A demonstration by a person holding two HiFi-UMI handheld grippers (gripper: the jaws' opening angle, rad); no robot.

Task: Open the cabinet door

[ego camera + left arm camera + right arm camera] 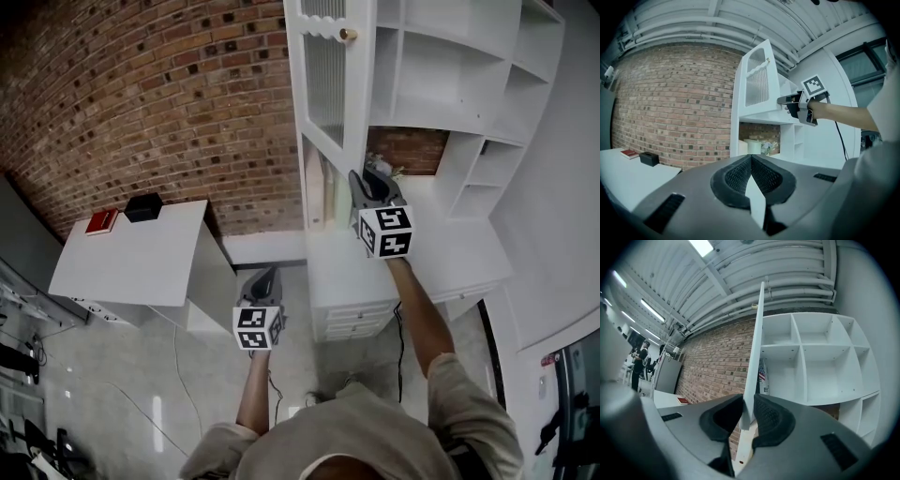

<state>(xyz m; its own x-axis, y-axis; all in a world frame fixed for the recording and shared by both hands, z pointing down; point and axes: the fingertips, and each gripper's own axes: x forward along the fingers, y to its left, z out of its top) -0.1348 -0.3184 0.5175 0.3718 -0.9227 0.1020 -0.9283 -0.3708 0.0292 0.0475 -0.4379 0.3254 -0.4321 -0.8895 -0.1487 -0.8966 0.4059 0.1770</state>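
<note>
The white cabinet door (pixel 328 75) with its ribbed glass panel and small brass knob (pixel 348 35) stands swung out from the white shelf unit (pixel 450 66). My right gripper (pixel 361 183) is raised to the door's lower edge and shut on it. In the right gripper view the door's thin edge (pixel 754 357) runs up from between the pads, with my right gripper (pixel 749 416) pressing on both sides. From the left gripper view, the door (pixel 757 84) and my right gripper (pixel 785 100) show from the side. My left gripper (pixel 265 277) hangs lower, away from the cabinet, shut and empty (pixel 749 161).
A white side table (pixel 141 258) at the left bears a red book (pixel 101 222) and a black box (pixel 142 206). A white desk with drawers (pixel 375 281) sits below the shelves. A brick wall (pixel 141 94) stands behind. People stand far off (pixel 637 362).
</note>
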